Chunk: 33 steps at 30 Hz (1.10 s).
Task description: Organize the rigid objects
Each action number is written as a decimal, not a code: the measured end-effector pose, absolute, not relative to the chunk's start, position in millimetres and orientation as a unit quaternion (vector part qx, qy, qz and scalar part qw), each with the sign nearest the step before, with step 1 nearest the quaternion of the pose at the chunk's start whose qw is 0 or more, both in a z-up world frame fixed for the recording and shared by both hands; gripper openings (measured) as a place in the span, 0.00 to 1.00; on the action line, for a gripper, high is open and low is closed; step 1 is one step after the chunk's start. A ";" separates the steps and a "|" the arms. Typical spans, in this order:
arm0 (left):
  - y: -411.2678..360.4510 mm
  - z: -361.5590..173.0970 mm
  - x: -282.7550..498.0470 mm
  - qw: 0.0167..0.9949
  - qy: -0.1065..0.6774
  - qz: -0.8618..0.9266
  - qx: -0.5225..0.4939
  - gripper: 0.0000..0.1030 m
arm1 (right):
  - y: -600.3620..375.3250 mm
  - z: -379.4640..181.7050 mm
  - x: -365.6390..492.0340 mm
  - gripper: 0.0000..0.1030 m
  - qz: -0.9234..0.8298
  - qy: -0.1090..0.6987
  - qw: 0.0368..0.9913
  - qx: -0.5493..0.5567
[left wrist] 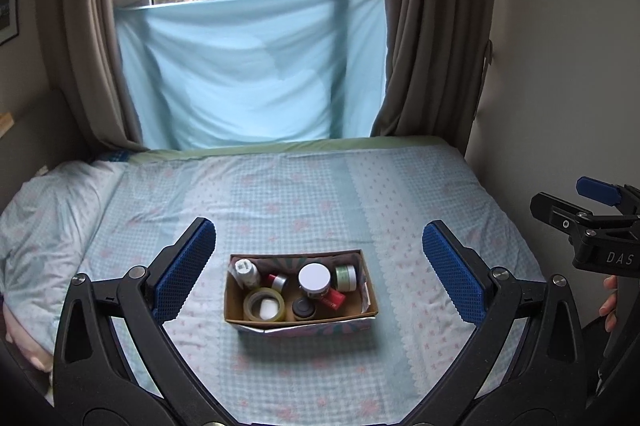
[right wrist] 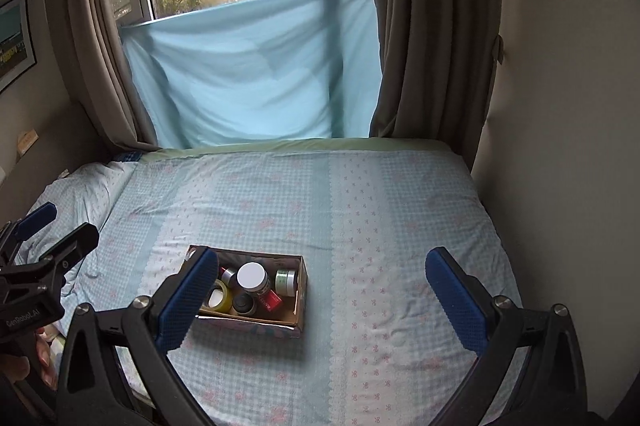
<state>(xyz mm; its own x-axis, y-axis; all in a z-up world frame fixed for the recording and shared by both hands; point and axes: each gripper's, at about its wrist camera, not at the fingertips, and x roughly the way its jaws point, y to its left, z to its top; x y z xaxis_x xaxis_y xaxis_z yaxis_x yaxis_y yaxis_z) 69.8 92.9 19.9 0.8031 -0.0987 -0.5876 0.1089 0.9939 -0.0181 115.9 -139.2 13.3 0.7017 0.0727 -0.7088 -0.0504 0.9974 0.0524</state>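
Note:
A small open cardboard box [left wrist: 236,316] sits on the bed. It holds several items: a tape roll [left wrist: 264,305], a white-lidded jar [left wrist: 314,278], a green jar [left wrist: 345,278], a red tube [left wrist: 334,298], a black cap [left wrist: 303,308] and a small bottle [left wrist: 246,272]. My left gripper [left wrist: 319,270] is open and empty, raised above the box. My right gripper [right wrist: 322,290] is open and empty, to the right of the box [right wrist: 301,310]; its left finger covers the box's left end. The right gripper also shows at the edge of the left wrist view [left wrist: 592,209].
The bed [left wrist: 320,185] has a light blue checked sheet. A pillow [left wrist: 48,209] lies at the left. A blue cloth [left wrist: 252,73] hangs over the window behind, between brown curtains [left wrist: 432,25]. A wall [left wrist: 560,65] borders the bed's right side.

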 end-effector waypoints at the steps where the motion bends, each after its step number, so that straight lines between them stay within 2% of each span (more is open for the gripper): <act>1: 93.5 20.5 66.1 0.950 0.306 -0.054 0.005 1.00 | -138.9 15.1 111.2 1.00 0.031 0.378 0.925 0.013; 14: 100.8 20.8 52.4 0.953 0.298 -0.062 -0.008 1.00 | -137.6 23.1 86.9 1.00 0.008 0.344 0.939 0.014; 33: 102.9 25.1 49.3 0.957 0.287 -0.046 -0.004 1.00 | -134.3 22.0 89.3 1.00 0.016 0.339 0.941 0.004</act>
<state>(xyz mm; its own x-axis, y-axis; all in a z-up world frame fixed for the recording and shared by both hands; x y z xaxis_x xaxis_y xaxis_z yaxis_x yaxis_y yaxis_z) 49.3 102.9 25.1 0.8308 -0.0893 -0.5494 0.0851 0.9958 -0.0332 89.3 -134.3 22.0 0.7694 0.0323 -0.6379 -0.0269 0.9995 0.0181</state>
